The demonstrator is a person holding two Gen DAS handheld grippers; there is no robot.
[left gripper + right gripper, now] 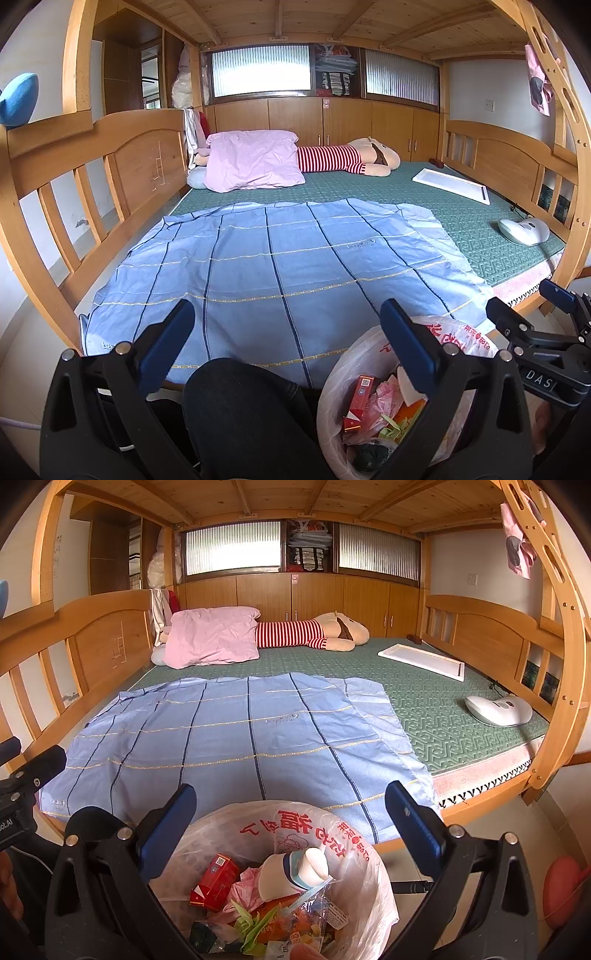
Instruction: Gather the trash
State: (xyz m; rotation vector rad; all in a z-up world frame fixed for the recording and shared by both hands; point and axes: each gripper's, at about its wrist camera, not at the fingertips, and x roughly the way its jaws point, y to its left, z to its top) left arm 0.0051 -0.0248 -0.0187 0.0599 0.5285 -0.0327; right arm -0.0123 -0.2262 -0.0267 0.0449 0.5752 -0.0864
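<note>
Both the left gripper (286,332) and right gripper (290,816) hang spread wide and empty above the lined trash bin (369,897), which holds a red carton (216,880), a white bottle (291,873) and what may be wrappers, beside the bed's blue sheet (229,738).

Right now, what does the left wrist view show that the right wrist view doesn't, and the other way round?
Only the left wrist view shows the person's dark-clad knee beside the bin and a blue cushion on the headboard rail.

Only the right wrist view shows a white bottle lying on top of the trash and a red round object on the floor at right.

Both show the trash bag with a red carton inside, the blue striped sheet, pink pillow, striped plush toy, and both grippers with jaws open and empty.
</note>
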